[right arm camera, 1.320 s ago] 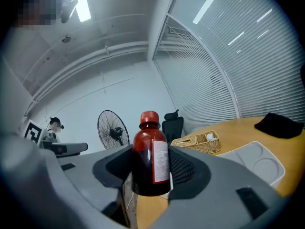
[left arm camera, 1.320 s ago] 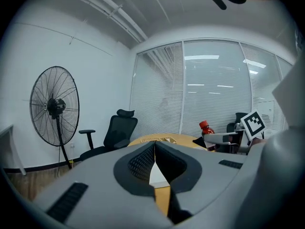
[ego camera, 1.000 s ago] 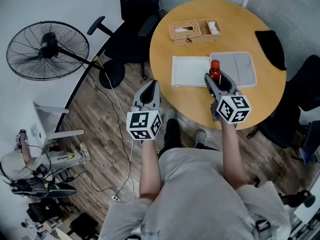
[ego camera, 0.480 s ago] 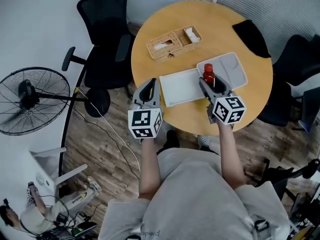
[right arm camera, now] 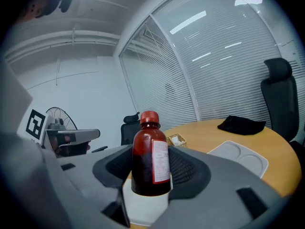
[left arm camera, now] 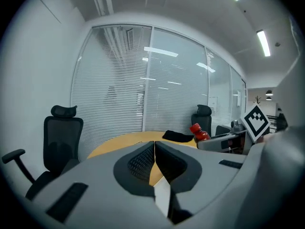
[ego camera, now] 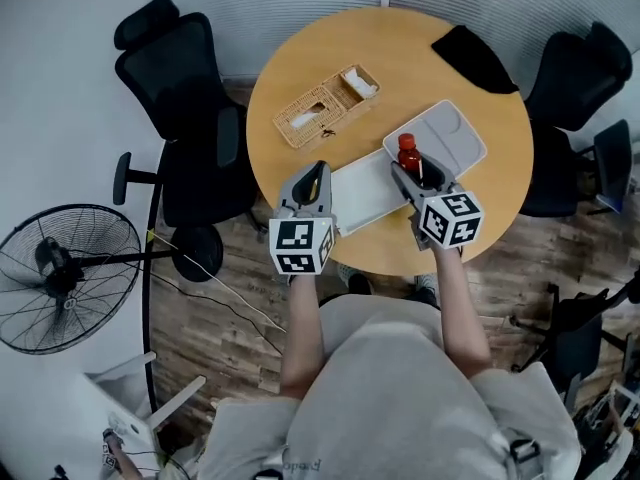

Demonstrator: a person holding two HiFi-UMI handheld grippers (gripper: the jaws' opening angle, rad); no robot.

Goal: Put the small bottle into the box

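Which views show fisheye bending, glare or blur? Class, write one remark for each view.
Head view: evenly lit, sharp, table edge only mildly curved. Left gripper view: strong fisheye, black corners, lamp streaks glaring on the glass wall, left claw looming large. Right gripper view: same fisheye, small bottle crisp, lamp glare at top edge.

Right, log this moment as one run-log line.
right gripper: shut on small bottle | left gripper: shut, empty | box: on table, bottle not yet inside
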